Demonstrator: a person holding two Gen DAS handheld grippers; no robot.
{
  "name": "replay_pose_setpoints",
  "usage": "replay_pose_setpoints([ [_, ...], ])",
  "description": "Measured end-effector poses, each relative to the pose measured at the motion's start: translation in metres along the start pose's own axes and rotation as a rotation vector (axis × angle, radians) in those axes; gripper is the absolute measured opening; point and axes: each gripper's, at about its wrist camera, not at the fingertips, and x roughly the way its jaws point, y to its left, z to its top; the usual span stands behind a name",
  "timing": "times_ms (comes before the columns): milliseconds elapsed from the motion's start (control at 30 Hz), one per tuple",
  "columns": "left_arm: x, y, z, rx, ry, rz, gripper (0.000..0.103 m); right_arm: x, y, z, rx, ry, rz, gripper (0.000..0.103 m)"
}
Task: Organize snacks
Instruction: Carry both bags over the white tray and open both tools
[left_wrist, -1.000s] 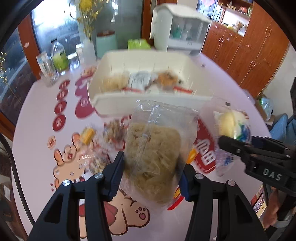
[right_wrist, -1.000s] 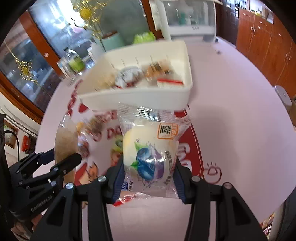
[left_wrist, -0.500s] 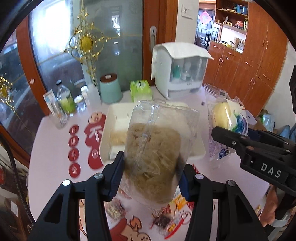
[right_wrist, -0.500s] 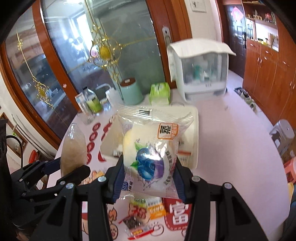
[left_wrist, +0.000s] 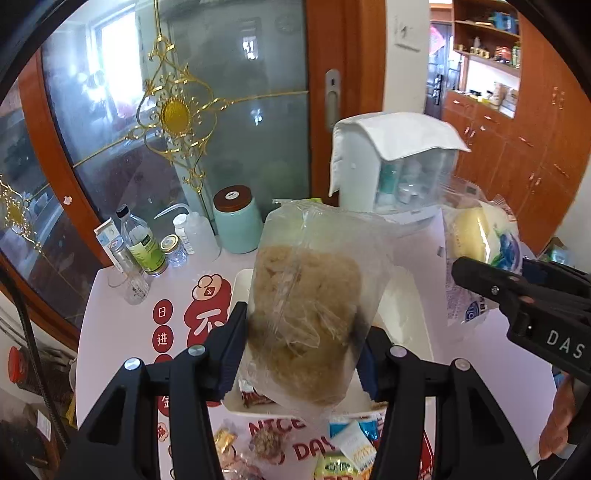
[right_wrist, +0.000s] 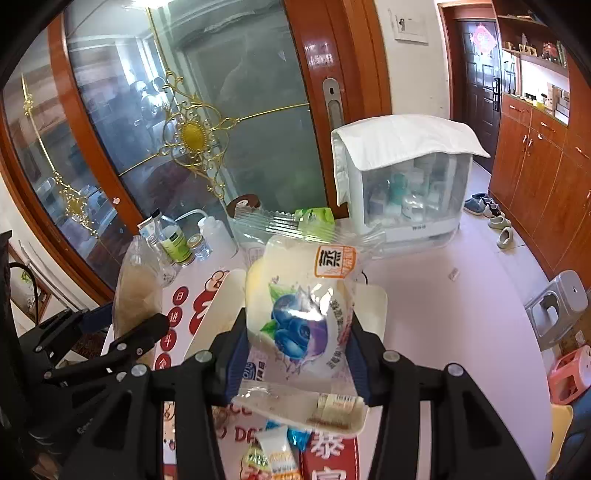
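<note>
My left gripper (left_wrist: 301, 350) is shut on a clear bag of brown shredded snack (left_wrist: 306, 314), held high above the white bin (left_wrist: 421, 325). My right gripper (right_wrist: 297, 354) is shut on a white blueberry bun packet (right_wrist: 299, 314), also raised above the white bin (right_wrist: 373, 306). The bun packet (left_wrist: 480, 240) and the right gripper (left_wrist: 517, 295) also show at the right of the left wrist view. The brown bag (right_wrist: 136, 288) and the left gripper (right_wrist: 110, 347) show at the left of the right wrist view. Several small snack packets (left_wrist: 347, 446) lie on the table before the bin.
A white covered cabinet (right_wrist: 402, 177), a teal canister (left_wrist: 236, 221), a green tissue pack (right_wrist: 316, 218) and bottles (left_wrist: 144, 243) stand at the table's back edge. A glass door with gold ornament is behind. Stools (right_wrist: 554, 310) stand on the floor at right.
Both grippers have risen and tilted up with their packets, so the bin and table now sit lower and farther in both views. Both grips are unchanged.
</note>
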Motion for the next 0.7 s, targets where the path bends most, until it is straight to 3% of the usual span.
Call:
replay_pose_setpoints([
  [167,0.043,0.007,0.008,-0.019,0.053,0.043,0.051,0.045,-0.007,0.018,0.016,0.048,-0.017,0.048],
  [367,0.085,0.014,-0.001,-0.023,0.118,0.111,0.052,0.098,-0.008,0.01,0.016,0.159,-0.026,0.049],
  [400,0.09,0.014,-0.004,-0.021,0.125,0.117,0.055,0.106,-0.008,0.006,0.015,0.184,-0.021,0.05],
  [467,0.1,0.016,-0.009,-0.017,0.152,0.137,0.089,0.118,-0.008,-0.002,0.011,0.221,-0.022,0.051],
  [700,0.112,0.026,-0.03,-0.063,0.212,0.149,0.093,0.134,-0.006,-0.026,-0.016,0.296,-0.019,0.052],
])
